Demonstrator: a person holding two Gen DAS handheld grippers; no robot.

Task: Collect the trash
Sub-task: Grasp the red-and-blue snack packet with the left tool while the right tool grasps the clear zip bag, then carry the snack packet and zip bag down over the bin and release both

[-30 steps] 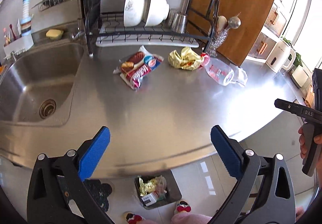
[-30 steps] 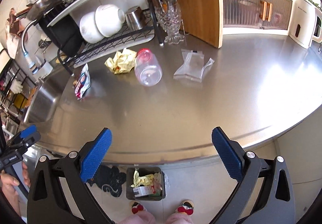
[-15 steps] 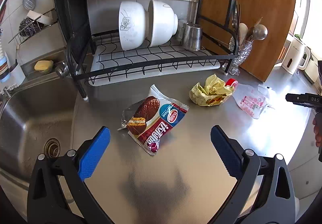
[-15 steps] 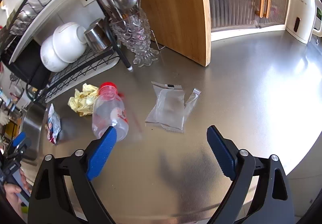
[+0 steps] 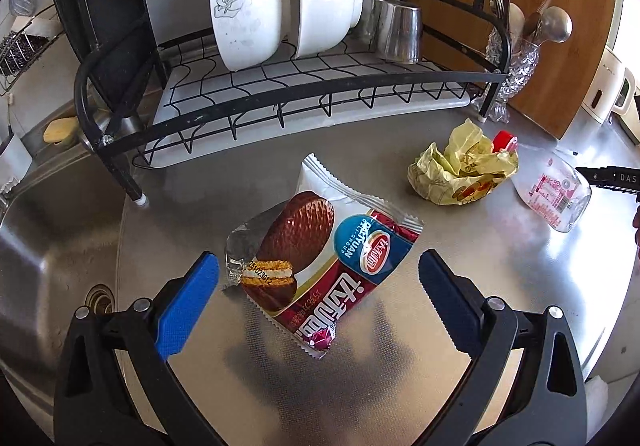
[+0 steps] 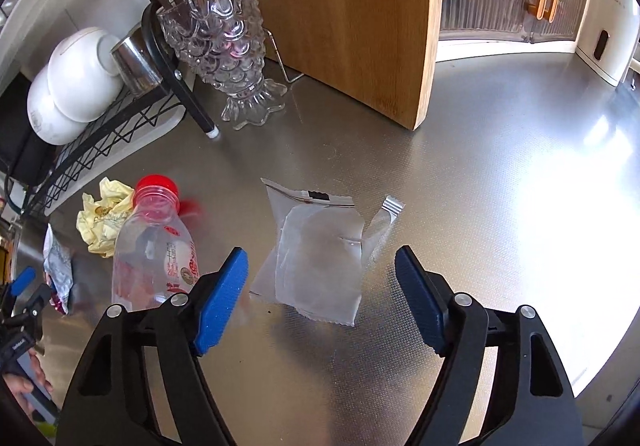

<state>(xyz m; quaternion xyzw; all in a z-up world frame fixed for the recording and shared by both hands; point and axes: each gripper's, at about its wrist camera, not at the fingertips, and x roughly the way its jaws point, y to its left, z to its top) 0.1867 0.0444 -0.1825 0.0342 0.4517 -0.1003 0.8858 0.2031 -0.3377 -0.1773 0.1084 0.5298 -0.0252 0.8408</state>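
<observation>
A red and white snack wrapper (image 5: 324, 258) lies flat on the steel counter (image 5: 480, 286). My left gripper (image 5: 316, 298) is open, its blue pads on either side of the wrapper's near end, just above it. A crumpled yellow wrapper (image 5: 460, 169) and an empty clear bottle with a red cap (image 5: 552, 193) lie to the right. In the right wrist view a clear plastic bag (image 6: 320, 258) lies flat; my right gripper (image 6: 320, 298) is open, straddling its near part. The bottle (image 6: 152, 250) lies just left of it, the yellow wrapper (image 6: 100, 221) beyond.
A black dish rack (image 5: 300, 85) with two white bowls (image 5: 280, 5) and a steel cup stands behind. The sink (image 5: 48, 238) is at left. A glass utensil holder (image 6: 224, 45) and a wooden cutting board (image 6: 352, 13) stand at the back. A white kettle (image 5: 608, 93) is far right.
Both grippers have moved forward and down from beyond the counter edge over the counter. The left now straddles the snack wrapper, the right the clear bag. The floor bin has left view.
</observation>
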